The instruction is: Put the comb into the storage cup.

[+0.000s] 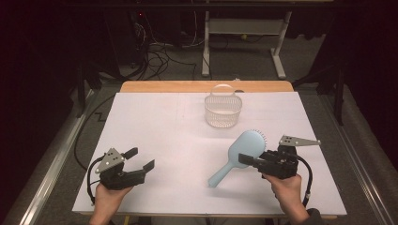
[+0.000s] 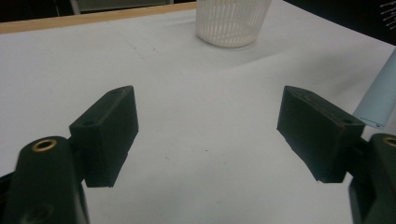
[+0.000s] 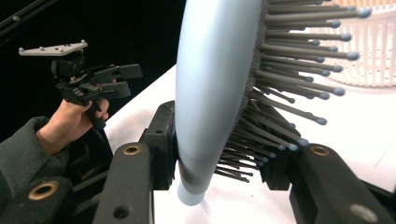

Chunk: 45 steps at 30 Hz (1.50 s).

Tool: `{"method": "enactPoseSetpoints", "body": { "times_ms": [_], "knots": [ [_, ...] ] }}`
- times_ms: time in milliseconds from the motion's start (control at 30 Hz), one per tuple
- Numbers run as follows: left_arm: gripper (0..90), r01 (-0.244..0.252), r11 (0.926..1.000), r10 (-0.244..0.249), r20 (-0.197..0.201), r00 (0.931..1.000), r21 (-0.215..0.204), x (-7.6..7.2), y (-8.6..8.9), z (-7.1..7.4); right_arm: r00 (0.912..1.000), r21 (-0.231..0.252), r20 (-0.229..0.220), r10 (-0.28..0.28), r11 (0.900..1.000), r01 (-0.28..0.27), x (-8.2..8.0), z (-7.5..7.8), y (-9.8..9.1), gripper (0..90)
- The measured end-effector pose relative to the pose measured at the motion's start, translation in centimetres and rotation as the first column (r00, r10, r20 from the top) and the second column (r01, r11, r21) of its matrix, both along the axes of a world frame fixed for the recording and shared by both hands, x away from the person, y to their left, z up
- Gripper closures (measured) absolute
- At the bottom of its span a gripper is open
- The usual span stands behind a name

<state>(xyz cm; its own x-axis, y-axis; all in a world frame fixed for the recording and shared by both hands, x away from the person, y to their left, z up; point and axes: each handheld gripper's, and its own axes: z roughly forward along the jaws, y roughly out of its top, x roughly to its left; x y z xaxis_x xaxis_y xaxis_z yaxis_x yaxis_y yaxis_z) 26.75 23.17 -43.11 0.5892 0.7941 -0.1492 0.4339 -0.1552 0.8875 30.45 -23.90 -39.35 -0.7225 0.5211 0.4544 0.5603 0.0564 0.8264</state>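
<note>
A light blue hairbrush is gripped at its head by my right gripper, which is shut on it. In the right gripper view one jaw presses the smooth back of the hairbrush and the other presses into the bristles. The handle slants down toward the table's front. My left gripper hovers low over the white table at front left, open with nothing between its fingers. The brush handle's end pokes in at the right of the left gripper view.
A white slatted plastic basket with a clear arched handle stands at the back centre of the white table, also seen as the basket ahead of the left gripper. A wooden edge borders the far side. Beyond it are cables and a table frame on the floor.
</note>
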Motion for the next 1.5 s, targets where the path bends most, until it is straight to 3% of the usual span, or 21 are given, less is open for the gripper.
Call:
{"method": "enactPoseSetpoints", "body": {
  "times_ms": [233, 900, 1500],
  "knots": [
    [20.0, -0.033, 0.9994, 0.033, -0.003, 0.9995, -0.014, 0.0, 0.8, -0.5, 1.0000, -0.003, -0.006, -0.002, 1.0000, 0.002, 0.1, 0.1, -0.3, 56.0],
    [20.0, -0.062, 0.9975, 0.062, -0.024, 0.9978, -0.034, 0.1, 1.3, -1.5, 0.9999, -0.032, 0.006, -0.016, 0.9993, 0.016, 0.3, 1.4, -1.1, 55.7],
    [20.0, -0.062, 0.9976, 0.061, -0.028, 0.9977, -0.029, 0.2, 1.3, -1.6, 0.9984, -0.074, 0.025, -0.050, 0.9959, 0.052, 1.6, 2.9, -1.8, 55.6]
  ]
}}
